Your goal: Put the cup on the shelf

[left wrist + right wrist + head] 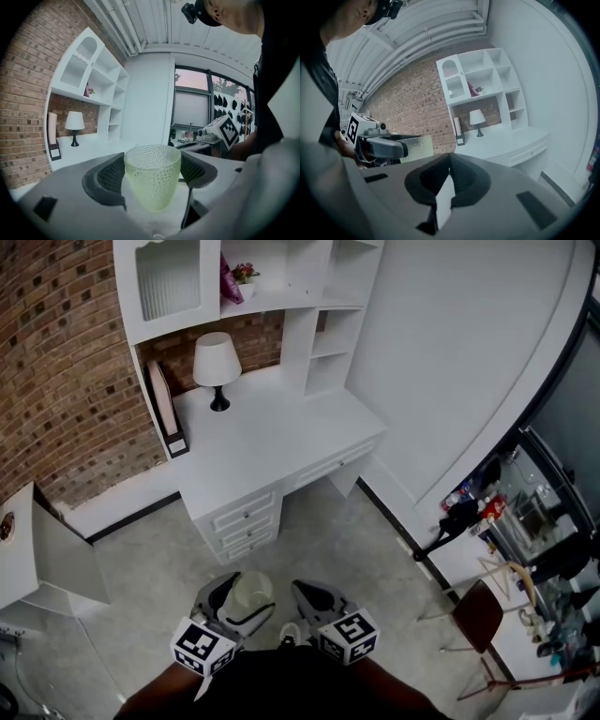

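Carry stage of the task, judged from the cup's position. My left gripper (pixel 153 165) has its jaws closed partway onto the pale green dimpled cup (pixel 152 183), one pad on each side, cup upright and mouth up. My right gripper (pixel 449 163) has its jaws brought together at the tips with nothing between them.

The head view places both grippers low and close to my body over the floor, well apart from the white desk surface (pixel 281 442) and the shelf (pixel 281 298) above it. The cup is therefore not yet near its place. The next move, as I judge it, calls for walking forward and raising the left gripper to shelf height while keeping the cup level.

Only the left gripper view shows the pads against the cup wall. Only the head view shows the gap to the desk. The right gripper view alone shows the left gripper from the side.
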The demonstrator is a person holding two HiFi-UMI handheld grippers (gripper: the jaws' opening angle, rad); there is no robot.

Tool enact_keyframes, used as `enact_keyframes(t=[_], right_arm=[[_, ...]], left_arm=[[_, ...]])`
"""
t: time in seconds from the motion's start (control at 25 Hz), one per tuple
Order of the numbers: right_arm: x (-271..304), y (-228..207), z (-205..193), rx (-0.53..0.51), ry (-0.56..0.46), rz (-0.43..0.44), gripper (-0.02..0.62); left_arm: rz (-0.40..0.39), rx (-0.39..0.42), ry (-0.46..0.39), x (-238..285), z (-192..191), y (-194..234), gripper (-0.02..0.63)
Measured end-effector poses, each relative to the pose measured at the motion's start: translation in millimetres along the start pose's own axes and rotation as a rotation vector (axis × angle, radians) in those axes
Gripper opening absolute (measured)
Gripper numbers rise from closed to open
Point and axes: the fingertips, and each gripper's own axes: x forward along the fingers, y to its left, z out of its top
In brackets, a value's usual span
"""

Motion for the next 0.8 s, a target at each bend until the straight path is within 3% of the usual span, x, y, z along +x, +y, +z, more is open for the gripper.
enact_keyframes(t=[0.16, 0.52, 0.8], right_arm=[[4, -26, 10, -0.007, -0.008, 0.024, 0.005], [5, -78, 16, -0.011, -0.012, 0.062, 0.005], [11, -107, 20, 0.015, -0.026, 0.088, 0.005]], left_arm=[[0.018, 0.007, -0.034, 27, 8, 5, 0.367], [0.032, -0.021, -0.033, 82, 18, 3, 0.367], [0.028, 0.006, -0.011, 114, 23, 1, 0.367]])
